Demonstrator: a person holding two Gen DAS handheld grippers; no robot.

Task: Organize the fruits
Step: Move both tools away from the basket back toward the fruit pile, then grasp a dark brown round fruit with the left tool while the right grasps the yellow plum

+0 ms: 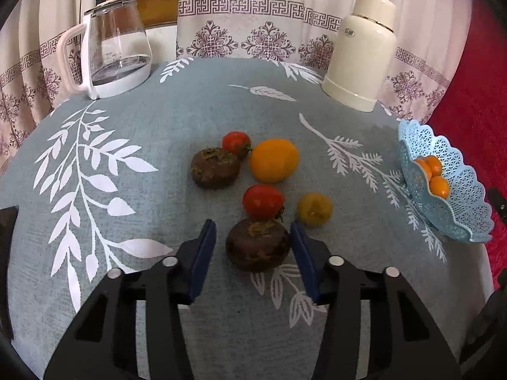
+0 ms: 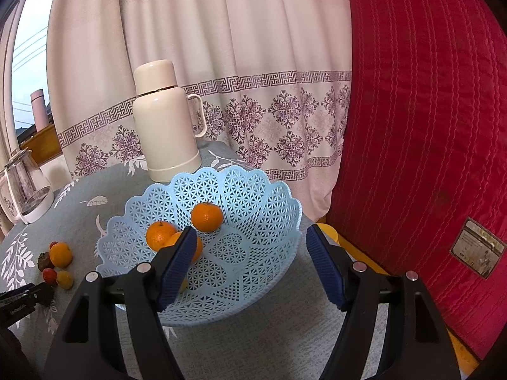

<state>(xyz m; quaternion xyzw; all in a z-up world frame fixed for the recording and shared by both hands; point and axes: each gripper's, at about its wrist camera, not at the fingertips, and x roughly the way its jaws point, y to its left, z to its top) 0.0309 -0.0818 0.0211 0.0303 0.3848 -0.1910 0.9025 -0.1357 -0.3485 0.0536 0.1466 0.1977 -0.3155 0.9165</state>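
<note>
My left gripper is open, its blue pads on either side of a dark brown fruit on the table, not closed on it. Beyond lie a red tomato, a small yellow fruit, a large orange, a second brown fruit and another tomato. The light blue lattice basket holds three small oranges; it also shows in the left wrist view. My right gripper is open and empty above the basket.
A glass kettle stands at the back left and a cream thermos at the back right. A red quilted cushion lies right of the table. Curtains hang behind. The basket sits near the table's right edge.
</note>
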